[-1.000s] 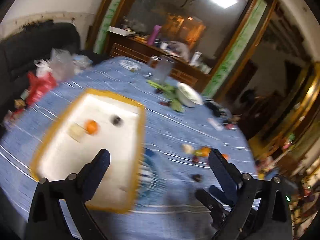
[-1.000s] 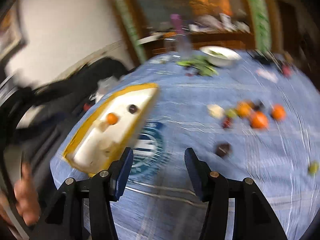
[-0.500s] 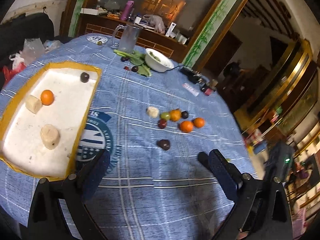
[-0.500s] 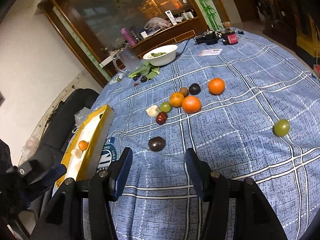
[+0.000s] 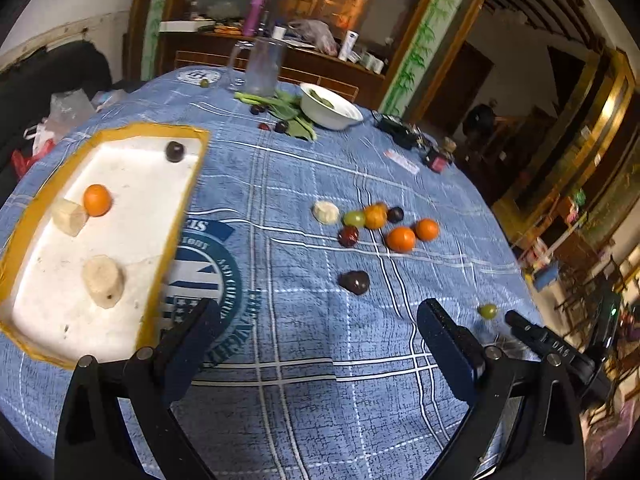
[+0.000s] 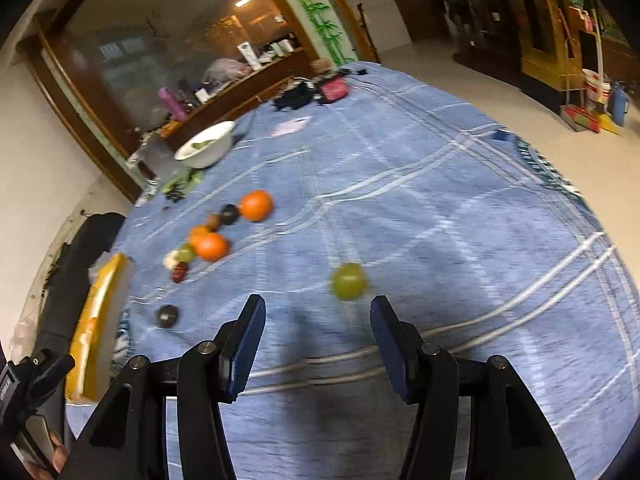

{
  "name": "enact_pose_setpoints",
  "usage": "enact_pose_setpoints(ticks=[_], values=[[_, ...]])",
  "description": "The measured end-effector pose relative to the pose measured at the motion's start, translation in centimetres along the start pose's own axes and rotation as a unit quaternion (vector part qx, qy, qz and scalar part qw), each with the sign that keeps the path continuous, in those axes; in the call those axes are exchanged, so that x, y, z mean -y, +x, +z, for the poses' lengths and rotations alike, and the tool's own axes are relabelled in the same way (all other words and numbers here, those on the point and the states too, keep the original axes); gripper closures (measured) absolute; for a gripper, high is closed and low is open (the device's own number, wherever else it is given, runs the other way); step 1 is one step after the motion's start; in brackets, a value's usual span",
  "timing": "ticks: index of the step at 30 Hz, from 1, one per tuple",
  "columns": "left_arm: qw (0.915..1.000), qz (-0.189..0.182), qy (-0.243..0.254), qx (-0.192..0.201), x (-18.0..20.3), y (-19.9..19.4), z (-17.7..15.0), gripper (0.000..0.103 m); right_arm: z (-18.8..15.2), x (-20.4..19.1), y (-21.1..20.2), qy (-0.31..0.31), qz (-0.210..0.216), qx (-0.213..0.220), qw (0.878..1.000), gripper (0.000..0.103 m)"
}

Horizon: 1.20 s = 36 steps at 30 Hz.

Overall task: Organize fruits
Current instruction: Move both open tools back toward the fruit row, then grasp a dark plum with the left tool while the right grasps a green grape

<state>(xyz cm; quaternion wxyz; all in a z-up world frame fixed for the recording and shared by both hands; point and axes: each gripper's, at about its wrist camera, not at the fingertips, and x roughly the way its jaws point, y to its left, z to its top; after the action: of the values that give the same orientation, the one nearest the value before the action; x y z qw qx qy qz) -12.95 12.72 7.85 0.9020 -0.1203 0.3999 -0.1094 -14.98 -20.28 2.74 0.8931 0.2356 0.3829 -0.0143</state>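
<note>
Green fruit: lone, blurred, on the blue checked tablecloth [image 6: 440, 208], just beyond the right gripper [image 6: 316, 322], slightly right of its centre line; in the left wrist view a small green fruit [image 5: 488, 311] at far right, just past that gripper's fingertip.
Fruit cluster: oranges [image 5: 401, 239], a dark red fruit [image 5: 348, 236], a pale slice and others grouped mid-table, well apart from the green one; dark fruit [image 5: 354, 282] alone, nearer.
Tray: yellow-rimmed tray [image 5: 48, 192] on the left, already holding an orange, a dark fruit and two pale chunks.
Right gripper: jaws parted about halfway, nothing between them.
Left gripper [image 5: 316, 322]: spread wide, empty, above bare cloth.
Risk: round fruit likely to roll if one finger nudges it first; off-centre approach the probable cause. Motion blur suggests a fast approach, so an overshoot or a push toward the table's near edge seems possible.
View difference: tray contents readable only from the left wrist; right wrist shows the tray edge-on, but alone shows the green fruit large and the floor beyond the table's right edge.
</note>
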Motion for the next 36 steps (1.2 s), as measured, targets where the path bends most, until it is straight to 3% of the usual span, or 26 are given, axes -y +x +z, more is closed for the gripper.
enact_pose_setpoints(ticks=[3,5,7,8,16,24,27,29,36], values=[[0.9997,0.004,0.024,0.003,0.8,0.6,-0.2,0.011,0.4,1.1,-0.2,-0.013,-0.019,-0.006,1.0,0.05],[0.9993,0.0,0.036,-0.001,1.2,1.2,-0.2,0.042,0.9,1.4,0.0,-0.024,-0.022,-0.011,0.999,0.054],[0.9987,-0.011,0.044,-0.02,1.4,2.3,-0.2,0.064,1.3,1.2,0.7,-0.036,-0.022,-0.02,0.999,0.061],[0.9984,-0.015,0.047,-0.029,1.5,2.8,-0.2,0.068,1.4,1.0,1.1,-0.042,-0.022,-0.024,0.999,0.063],[0.9957,-0.007,0.081,-0.044,3.3,6.2,0.1,0.068,2.1,-0.2,4.8,-0.072,-0.045,-0.056,0.995,0.064],[0.9893,0.006,0.116,-0.088,5.5,11.6,0.9,0.067,2.1,-0.9,5.4,-0.095,-0.049,-0.058,0.993,0.065],[0.9864,0.037,0.137,-0.084,5.9,12.1,0.6,0.068,2.0,-1.1,5.4,-0.106,-0.063,-0.057,0.991,0.075],[0.9862,0.045,0.14,-0.076,5.7,11.7,0.5,0.081,1.9,-1.0,5.3,-0.109,-0.061,-0.057,0.991,0.075],[0.9942,0.018,0.091,-0.055,3.8,9.3,0.8,0.081,1.9,-0.1,4.7,-0.082,-0.03,-0.056,0.995,0.076]])
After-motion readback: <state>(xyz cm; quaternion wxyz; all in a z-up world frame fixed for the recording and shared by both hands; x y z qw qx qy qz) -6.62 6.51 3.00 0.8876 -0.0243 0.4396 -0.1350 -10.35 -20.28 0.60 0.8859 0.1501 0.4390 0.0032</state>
